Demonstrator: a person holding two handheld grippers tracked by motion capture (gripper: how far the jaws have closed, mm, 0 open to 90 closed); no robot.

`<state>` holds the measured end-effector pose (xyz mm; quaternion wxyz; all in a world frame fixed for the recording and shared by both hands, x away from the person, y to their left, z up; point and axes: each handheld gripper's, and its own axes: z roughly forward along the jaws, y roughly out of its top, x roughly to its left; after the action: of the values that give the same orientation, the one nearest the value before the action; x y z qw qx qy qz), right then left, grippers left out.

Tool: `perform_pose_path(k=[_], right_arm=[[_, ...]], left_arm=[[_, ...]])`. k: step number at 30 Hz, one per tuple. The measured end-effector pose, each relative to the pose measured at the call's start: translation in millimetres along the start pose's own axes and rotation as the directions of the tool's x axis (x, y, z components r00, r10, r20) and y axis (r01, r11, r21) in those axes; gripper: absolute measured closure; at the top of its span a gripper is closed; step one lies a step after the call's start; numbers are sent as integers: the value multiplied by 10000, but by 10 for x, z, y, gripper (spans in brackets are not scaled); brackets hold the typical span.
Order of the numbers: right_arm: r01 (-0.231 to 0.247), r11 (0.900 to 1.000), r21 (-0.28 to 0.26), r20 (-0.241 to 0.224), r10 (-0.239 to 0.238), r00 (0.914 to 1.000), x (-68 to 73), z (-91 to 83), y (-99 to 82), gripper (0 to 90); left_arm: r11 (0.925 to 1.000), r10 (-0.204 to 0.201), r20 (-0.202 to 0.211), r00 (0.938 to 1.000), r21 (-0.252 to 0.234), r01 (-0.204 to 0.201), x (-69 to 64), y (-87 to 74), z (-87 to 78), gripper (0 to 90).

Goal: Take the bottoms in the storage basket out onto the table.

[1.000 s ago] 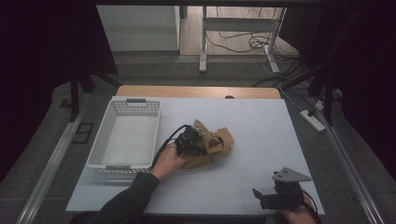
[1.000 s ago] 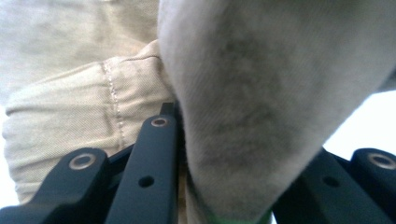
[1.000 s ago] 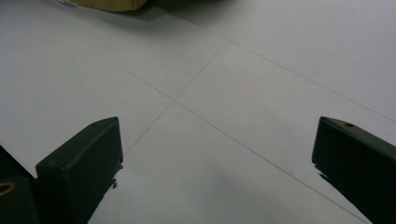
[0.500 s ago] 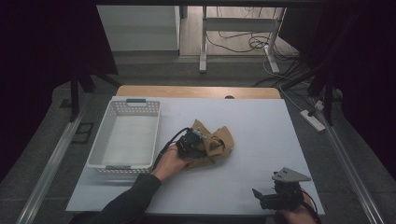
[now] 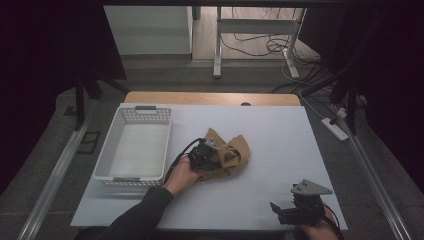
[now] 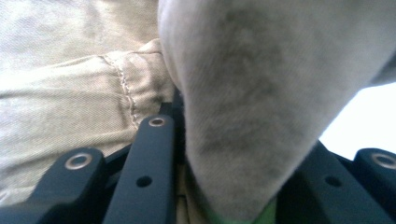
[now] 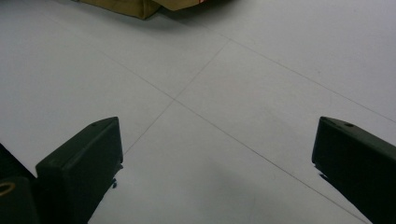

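The crumpled tan cloth garment point(image 5: 227, 155) lies near the middle of the white table point(image 5: 280, 135), just right of the white perforated plastic basket point(image 5: 135, 150), its bulk running from lower left to upper right. The left gripper point(image 5: 209, 151) sits right on its left part, jaws clenched on a fold of the fabric point(image 6: 243, 121) after easing slightly apart. The basket is therefore to the left of the grasp, a short carry away. The right gripper point(image 5: 287, 212), jaws spread wide and empty, waits well apart at the table's near right corner.
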<state>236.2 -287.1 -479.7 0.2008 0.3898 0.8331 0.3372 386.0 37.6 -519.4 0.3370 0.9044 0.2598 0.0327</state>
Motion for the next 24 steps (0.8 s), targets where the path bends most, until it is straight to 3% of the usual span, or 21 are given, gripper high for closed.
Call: perform_pose_path(k=[16,24], right_arm=[[93,10000,-19,-25,-93,10000,6,1,0,21],[124,9999,-9,-31,-124,9999,10,1,0,21]], left_arm=[[9998,136,-61,9999,-129,-136,-41,-9,7,628],[9996,245,-286,9993,-141,-249,-38,-2,9,574]])
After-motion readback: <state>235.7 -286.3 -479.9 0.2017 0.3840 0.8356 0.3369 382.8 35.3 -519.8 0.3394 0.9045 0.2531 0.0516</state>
